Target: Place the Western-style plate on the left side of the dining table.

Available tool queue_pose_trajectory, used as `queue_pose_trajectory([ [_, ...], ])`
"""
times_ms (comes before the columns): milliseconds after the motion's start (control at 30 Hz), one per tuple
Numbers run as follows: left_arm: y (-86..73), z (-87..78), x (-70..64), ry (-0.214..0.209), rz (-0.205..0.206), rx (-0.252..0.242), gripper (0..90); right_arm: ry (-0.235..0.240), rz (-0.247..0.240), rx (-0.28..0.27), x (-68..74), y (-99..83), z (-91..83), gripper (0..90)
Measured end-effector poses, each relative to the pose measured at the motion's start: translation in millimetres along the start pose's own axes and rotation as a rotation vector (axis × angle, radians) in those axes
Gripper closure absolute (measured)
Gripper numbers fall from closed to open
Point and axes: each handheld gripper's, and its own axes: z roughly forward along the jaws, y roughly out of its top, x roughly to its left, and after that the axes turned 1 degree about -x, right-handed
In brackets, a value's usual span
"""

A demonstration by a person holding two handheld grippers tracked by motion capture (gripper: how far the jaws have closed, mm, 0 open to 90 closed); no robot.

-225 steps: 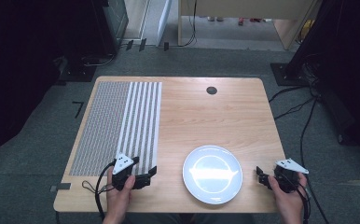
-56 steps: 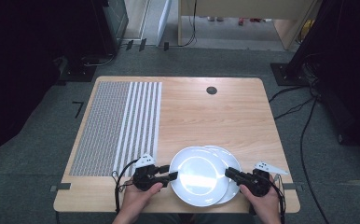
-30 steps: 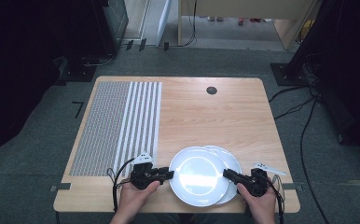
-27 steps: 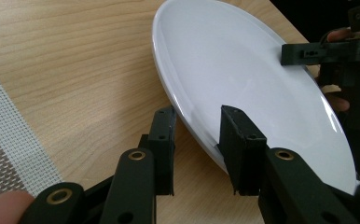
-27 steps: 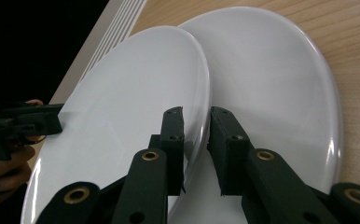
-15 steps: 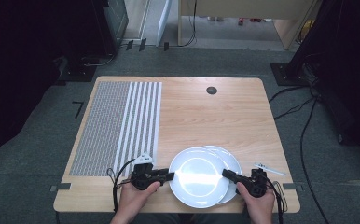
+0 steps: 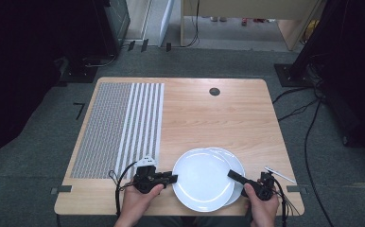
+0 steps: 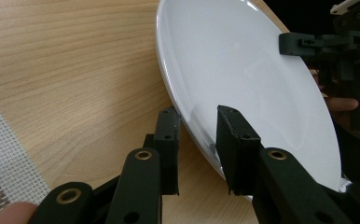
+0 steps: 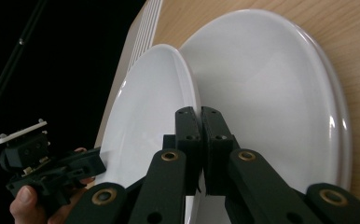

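Two white plates are being handled at the near edge of the wooden table (image 7: pixel 228 118), and two grippers are being held against them, one in each of the person's hands. The upper plate (image 7: pixel 203 179) is being gripped at its right rim by the right gripper (image 7: pixel 237 177), whose jaws are being pressed together on that thin rim, as is being shown in the right gripper view (image 9: pixel 200 122). At the upper plate's left rim the left gripper (image 7: pixel 171 178) is being held with its jaws apart, one on each side of the rim (image 8: pixel 197 126); in the left gripper view a gap is being left between the jaws and the rim, so the plate is not being clamped there. The upper plate is being seen tilted and raised off the lower plate (image 7: pixel 231 163) in the right gripper view, where the upper one (image 9: pixel 145 116) is standing in front of the lower one (image 9: pixel 271 98). The lower plate is lying flat on the table, just behind and to the right of the upper plate and partly covered by it. To the left of the plates one striped grey-and-white mat (image 7: pixel 124 123) is being seen lying flat on the table. Beyond the plates, near the far edge, one small dark round hole (image 7: pixel 214 91) is being seen in the tabletop.
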Motion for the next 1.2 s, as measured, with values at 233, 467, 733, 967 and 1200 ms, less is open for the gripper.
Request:
queue_pose_trajectory([
  [233, -0.2, 0.8, 0.0, 0.006, -0.007, 0.012, 71.4, 0.011, 0.043, -0.005, 3.1, -1.1, -3.5, 88.3],
  [467, 1.9, -1.3, -0.7, 0.002, -0.021, 0.005, 71.7, 0.014, 0.048, -0.006, 5.3, 1.4, -3.4, 88.2],
  [733, 11.1, -15.9, 0.1, -0.023, -0.015, -0.024, 72.4, 0.034, 0.049, -0.010, 16.9, 6.4, -1.7, 88.2],
  [967, 19.6, -35.6, 7.8, -0.011, -0.021, -0.052, 72.8, 0.049, 0.020, -0.013, 36.7, 12.5, 11.6, 88.2],
  [1200, 26.5, -59.7, 22.1, 0.009, -0.040, -0.101, 73.9, 0.068, -0.013, -0.007, 59.9, 18.2, 34.4, 88.2],
])
